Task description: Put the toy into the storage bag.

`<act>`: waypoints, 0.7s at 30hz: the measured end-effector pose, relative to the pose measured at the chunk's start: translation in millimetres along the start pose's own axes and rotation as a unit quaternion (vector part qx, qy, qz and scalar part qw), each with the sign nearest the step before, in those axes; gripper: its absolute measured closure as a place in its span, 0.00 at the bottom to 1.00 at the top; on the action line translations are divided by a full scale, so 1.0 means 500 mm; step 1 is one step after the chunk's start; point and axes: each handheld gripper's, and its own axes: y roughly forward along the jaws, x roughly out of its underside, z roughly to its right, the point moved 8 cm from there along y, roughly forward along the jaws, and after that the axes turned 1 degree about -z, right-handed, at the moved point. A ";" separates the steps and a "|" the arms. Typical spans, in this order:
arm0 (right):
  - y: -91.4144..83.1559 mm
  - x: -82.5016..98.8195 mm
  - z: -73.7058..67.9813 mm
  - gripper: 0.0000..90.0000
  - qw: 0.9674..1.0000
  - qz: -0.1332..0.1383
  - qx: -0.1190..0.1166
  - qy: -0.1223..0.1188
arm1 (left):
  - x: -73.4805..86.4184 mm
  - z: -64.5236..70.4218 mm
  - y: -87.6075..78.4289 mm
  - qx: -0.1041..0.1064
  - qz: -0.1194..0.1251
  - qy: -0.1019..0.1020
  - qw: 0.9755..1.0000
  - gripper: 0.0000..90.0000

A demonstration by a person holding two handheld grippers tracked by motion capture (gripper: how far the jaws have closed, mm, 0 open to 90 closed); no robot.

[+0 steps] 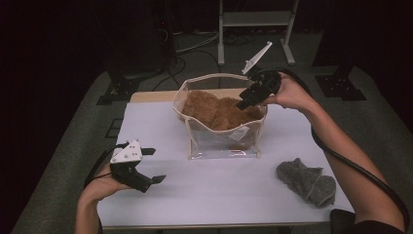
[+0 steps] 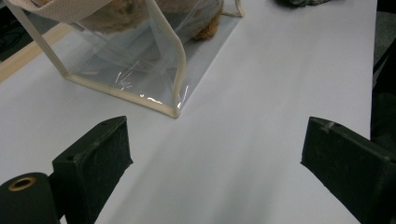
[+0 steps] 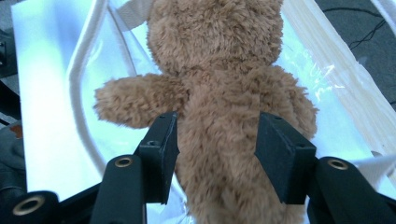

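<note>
A brown teddy bear (image 1: 214, 109) lies inside a clear plastic bag (image 1: 224, 141) with cream trim, standing at the back middle of the white table (image 1: 219, 195). My right gripper (image 1: 246, 101) hovers over the bag's right rim, pointing down at the bear. In the right gripper view the bear (image 3: 219, 70) lies back-up in the bag beyond the right gripper (image 3: 217, 154), whose jaws stand apart on either side of its body without pressing it. My left gripper (image 1: 157, 165) rests open at the front left; the left gripper (image 2: 215, 154) has bare table between its jaws and faces the bag (image 2: 140, 60).
A crumpled grey cloth (image 1: 307, 180) lies at the table's front right, and the cloth (image 2: 303, 2) peeks in at the top edge of the left gripper view. A wooden strip (image 1: 151, 96) shows along the table's back edge. Dark floor, cables and a metal stand lie beyond.
</note>
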 end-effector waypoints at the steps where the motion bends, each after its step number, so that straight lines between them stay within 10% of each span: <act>1: -0.005 0.003 -0.001 0.52 1.000 0.002 0.001 -0.001 | 0.000 0.000 0.001 0.000 -0.001 0.001 1.000 0.08; 21: -0.089 0.090 -0.043 0.51 0.999 0.046 0.002 0.016 | -0.001 0.003 0.009 0.002 -0.004 0.002 1.000 0.08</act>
